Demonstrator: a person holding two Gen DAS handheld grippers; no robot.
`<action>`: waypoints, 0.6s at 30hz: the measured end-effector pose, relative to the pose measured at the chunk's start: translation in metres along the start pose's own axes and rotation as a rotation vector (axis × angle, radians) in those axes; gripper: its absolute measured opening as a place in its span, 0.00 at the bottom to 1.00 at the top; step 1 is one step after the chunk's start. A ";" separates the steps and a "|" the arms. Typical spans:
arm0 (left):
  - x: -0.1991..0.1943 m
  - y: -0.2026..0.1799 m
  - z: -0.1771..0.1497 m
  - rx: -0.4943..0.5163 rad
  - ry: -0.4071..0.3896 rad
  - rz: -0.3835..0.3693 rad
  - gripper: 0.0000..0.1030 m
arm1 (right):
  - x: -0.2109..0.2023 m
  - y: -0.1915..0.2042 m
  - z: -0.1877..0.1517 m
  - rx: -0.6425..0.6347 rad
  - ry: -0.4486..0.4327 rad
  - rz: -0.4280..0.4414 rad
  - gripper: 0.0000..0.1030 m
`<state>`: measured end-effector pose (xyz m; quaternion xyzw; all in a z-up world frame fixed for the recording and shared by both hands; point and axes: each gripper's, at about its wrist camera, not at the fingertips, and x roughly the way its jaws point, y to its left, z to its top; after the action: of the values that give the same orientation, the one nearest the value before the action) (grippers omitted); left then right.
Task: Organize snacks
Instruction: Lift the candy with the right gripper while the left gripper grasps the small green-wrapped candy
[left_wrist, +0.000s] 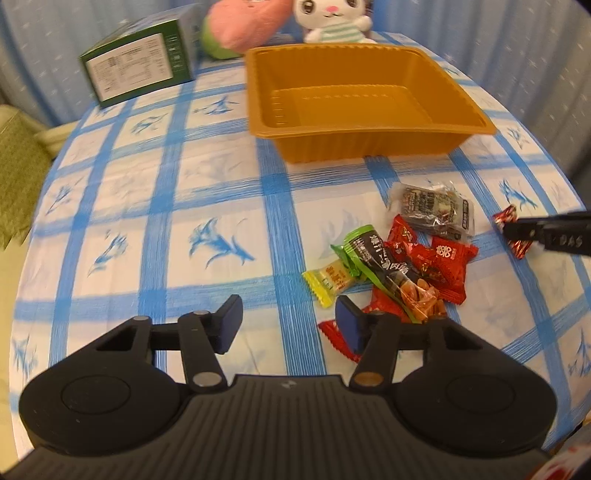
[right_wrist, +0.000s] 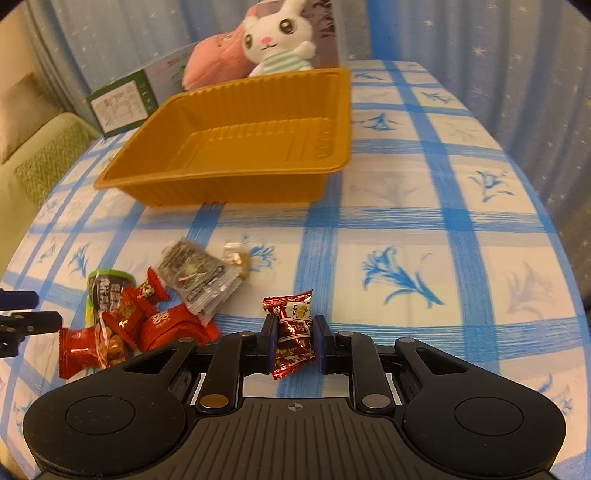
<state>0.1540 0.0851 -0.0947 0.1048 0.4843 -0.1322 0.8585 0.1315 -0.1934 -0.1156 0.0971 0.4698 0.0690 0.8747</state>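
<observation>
Left to right: green box (left_wrist: 138, 68) far left at the table's back edge, plush toys (left_wrist: 332, 18) behind the tray, not part of this. My left gripper (left_wrist: 288, 321) is spread wide, holding nothing, hovering just short of the snack pile (left_wrist: 402, 266); its right pad sits over a red wrapper at the pile's near edge. Gold tray (left_wrist: 354, 96) beyond the pile has nothing in it, so sorting has barely started. Further right, my right gripper (right_wrist: 294, 338) is clamped on a red foil candy (right_wrist: 291, 332), low over the tablecloth (right_wrist: 406, 229), off to the right of the pile. Step in hand: first pick. Next I'd lift the candy, carry it forward-left over the tray rim, let go inside. Left can then close on a wrapper from the pile.
</observation>
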 end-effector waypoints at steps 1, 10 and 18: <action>0.003 0.000 0.002 0.021 0.000 -0.009 0.49 | -0.002 -0.002 0.000 0.009 -0.002 -0.005 0.20; 0.032 -0.008 0.017 0.216 0.014 -0.108 0.42 | -0.015 -0.024 -0.006 0.115 0.005 -0.048 0.20; 0.044 -0.017 0.019 0.319 0.035 -0.173 0.31 | -0.021 -0.034 -0.008 0.173 0.008 -0.063 0.20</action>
<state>0.1859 0.0579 -0.1236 0.1997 0.4791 -0.2789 0.8079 0.1147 -0.2302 -0.1110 0.1571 0.4801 0.0008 0.8630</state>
